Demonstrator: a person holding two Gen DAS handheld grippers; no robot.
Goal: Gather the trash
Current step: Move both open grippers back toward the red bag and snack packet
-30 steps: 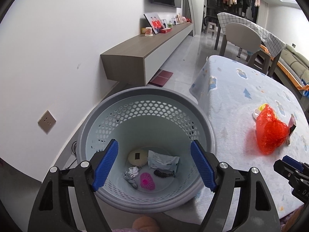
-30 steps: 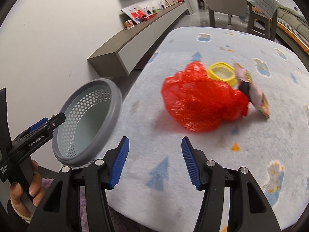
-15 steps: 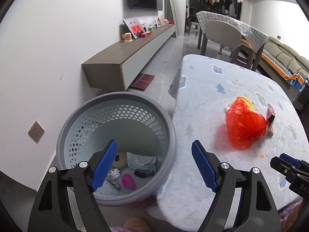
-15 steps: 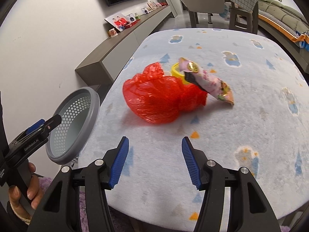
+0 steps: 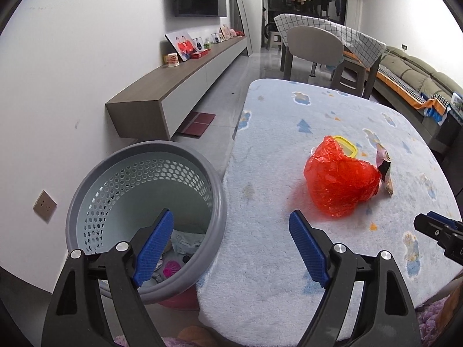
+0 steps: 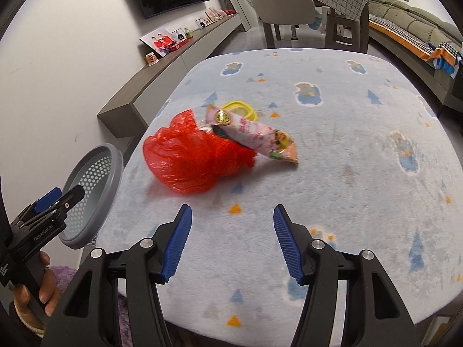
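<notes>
- Trash left on table [image 6: 361, 150]: red plastic bag [image 6: 191, 162], snack wrapper [image 6: 257, 138] touching its right side, yellow lid [image 6: 238, 107] behind; basket [image 5: 144, 214] at near left, holding some pieces.
- Right gripper [image 6: 231, 240] and left gripper [image 5: 231, 245] both spread apart, empty.
- Better to approach low, pinch bag at bunched top; wrapper may drag along.
- Readable only: "GenRobot.AI" on left gripper; wrapper print too blurred.

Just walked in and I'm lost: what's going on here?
A person is clearing trash off a table with two handheld grippers. Both the left gripper and right gripper are open and empty. A red bag, a snack wrapper and a yellow lid lie bunched together on the table. The bin beside it already holds some scraps.
</notes>
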